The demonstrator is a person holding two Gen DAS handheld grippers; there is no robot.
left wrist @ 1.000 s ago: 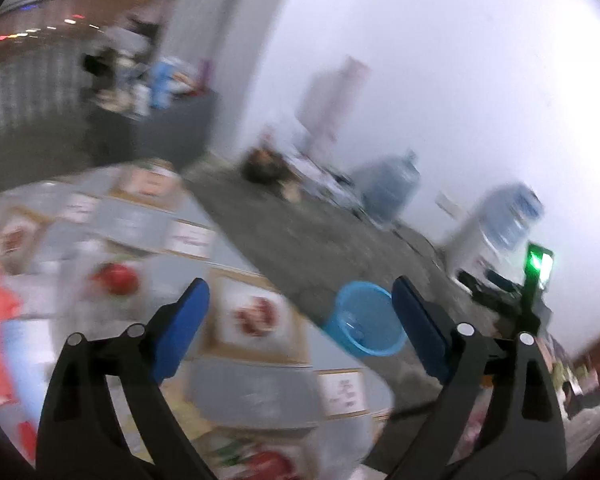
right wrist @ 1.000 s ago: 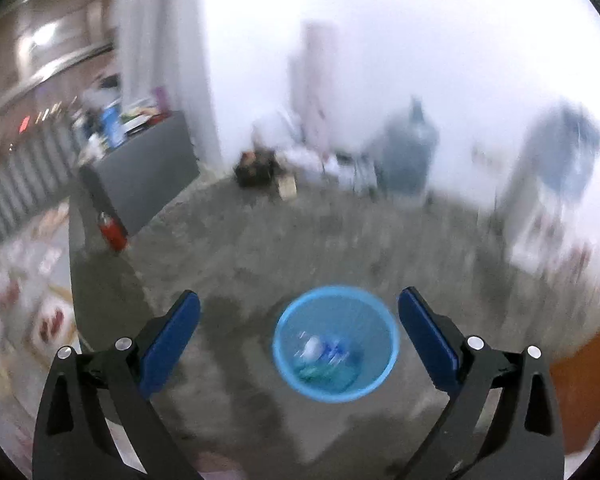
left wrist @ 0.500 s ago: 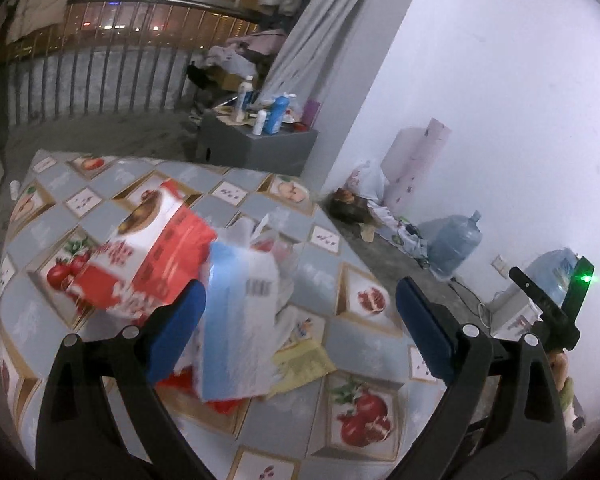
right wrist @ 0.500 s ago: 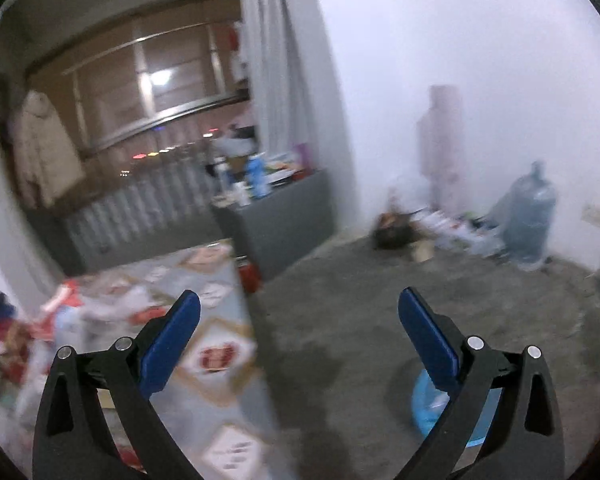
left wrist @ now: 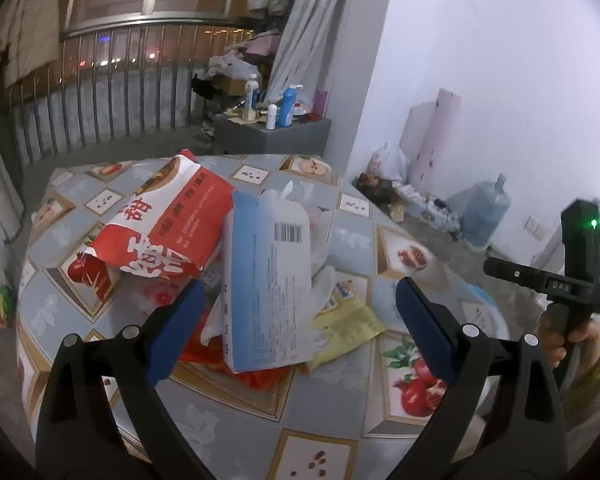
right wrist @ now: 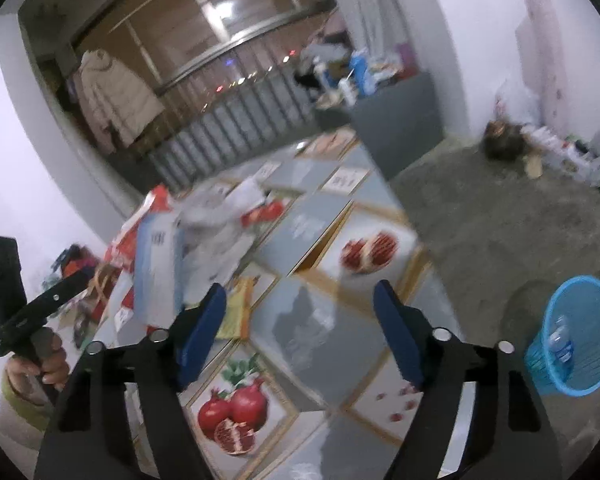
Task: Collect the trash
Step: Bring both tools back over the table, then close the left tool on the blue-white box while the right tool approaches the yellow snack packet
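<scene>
A heap of trash lies on the table: a red printed bag (left wrist: 168, 224), a blue-and-white carton (left wrist: 268, 284), a yellow wrapper (left wrist: 348, 328) and crumpled white plastic (left wrist: 320, 236). My left gripper (left wrist: 300, 292) hovers open just in front of the carton, with the pads clear of it. My right gripper (right wrist: 300, 290) is over bare tablecloth to the right of the heap (right wrist: 160, 264); its jaws are closing with nothing between them. A blue mesh bin (right wrist: 576, 336) stands on the floor right of the table, with a bottle inside.
The table (left wrist: 404, 384) wears a grey cloth printed with fruit. A hand holds the right gripper's handle (left wrist: 580, 264) at the table's right edge. A grey cabinet (left wrist: 276, 136) loaded with bottles stands behind, by a railing. Water jugs (left wrist: 484, 216) and clutter line the white wall.
Both views have swung from the floor and blue bin to the table. The left gripper has come closer to the trash heap. The right gripper's jaws stand narrower than before.
</scene>
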